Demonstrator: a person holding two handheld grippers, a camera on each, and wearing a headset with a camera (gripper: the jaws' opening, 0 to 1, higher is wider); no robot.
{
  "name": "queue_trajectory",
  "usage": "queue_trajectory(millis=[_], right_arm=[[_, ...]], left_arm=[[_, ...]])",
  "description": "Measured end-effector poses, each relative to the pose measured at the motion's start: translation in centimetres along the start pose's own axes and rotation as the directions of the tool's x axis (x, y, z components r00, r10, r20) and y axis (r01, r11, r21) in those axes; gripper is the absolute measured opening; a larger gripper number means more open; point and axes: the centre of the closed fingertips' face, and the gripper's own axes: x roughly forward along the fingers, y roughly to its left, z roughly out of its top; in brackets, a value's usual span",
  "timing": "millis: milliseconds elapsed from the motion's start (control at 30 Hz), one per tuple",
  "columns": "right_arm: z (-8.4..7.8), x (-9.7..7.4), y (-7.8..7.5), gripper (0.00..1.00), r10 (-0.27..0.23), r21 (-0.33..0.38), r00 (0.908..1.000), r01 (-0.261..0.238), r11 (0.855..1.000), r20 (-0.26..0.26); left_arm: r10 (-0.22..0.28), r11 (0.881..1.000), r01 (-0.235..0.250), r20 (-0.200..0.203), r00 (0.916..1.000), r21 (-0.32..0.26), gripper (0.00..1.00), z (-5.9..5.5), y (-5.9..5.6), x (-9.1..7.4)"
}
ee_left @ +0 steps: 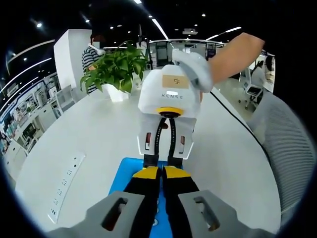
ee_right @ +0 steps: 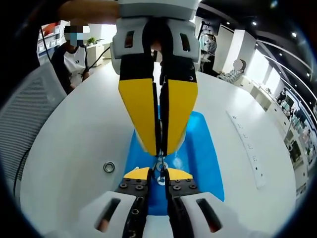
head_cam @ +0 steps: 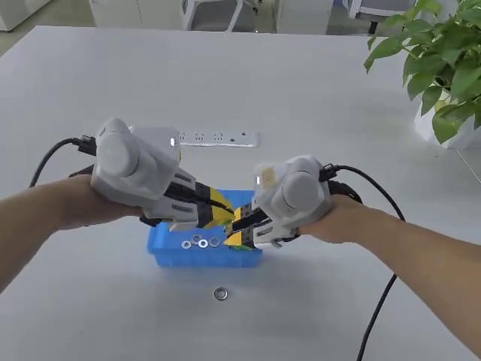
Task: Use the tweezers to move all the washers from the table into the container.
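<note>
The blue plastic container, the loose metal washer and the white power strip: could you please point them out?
Blue plastic container [head_cam: 197, 258]: head view, front wall.
Loose metal washer [head_cam: 216, 293]: head view, ring's left side.
White power strip [head_cam: 218, 138]: head view, middle of its top.

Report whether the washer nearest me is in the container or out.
Out: the washer lies on the table, just outside the blue container's near wall.

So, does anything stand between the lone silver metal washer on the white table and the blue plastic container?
Nothing visible does. The silver metal washer lies on bare white table in front of the blue plastic container. The left gripper and right gripper meet above the container, off that path.
</note>
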Motion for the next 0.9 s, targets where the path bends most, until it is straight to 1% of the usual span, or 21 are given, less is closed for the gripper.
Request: queue_trajectory(millis=[133, 367, 633, 900], right_arm=[[0.1, -0.3, -0.1, 0.15, -0.011, 0.006, 0.9999, 0.011, 1.000, 0.001], [0.4, -1.3, -0.4, 0.20, -0.041, 0.026, 0.9991, 0.041, 0.999, 0.007], [1.0, -2.9, -0.7, 0.29, -0.099, 0.071, 0.9947, 0.097, 0.993, 0.027], [0.8, -4.3, -0.3, 0.34, -0.135, 0.113, 0.9905, 0.132, 0.985, 0.025]], left_arm=[[0.002, 1.000, -0.002, 0.003, 1.0000, -0.002, 0.06, 0.2, 0.1, -0.2], [0.010, 1.000, -0.010, 0.004, 0.9999, -0.001, 0.05, 0.6, 0.1, -0.8], [0.028, 1.000, -0.028, 0.005, 0.9996, 0.000, 0.05, 1.2, 0.2, -1.9], [0.033, 0.999, -0.033, 0.009, 0.9994, -0.005, 0.05, 1.7, 0.0, -2.7]])
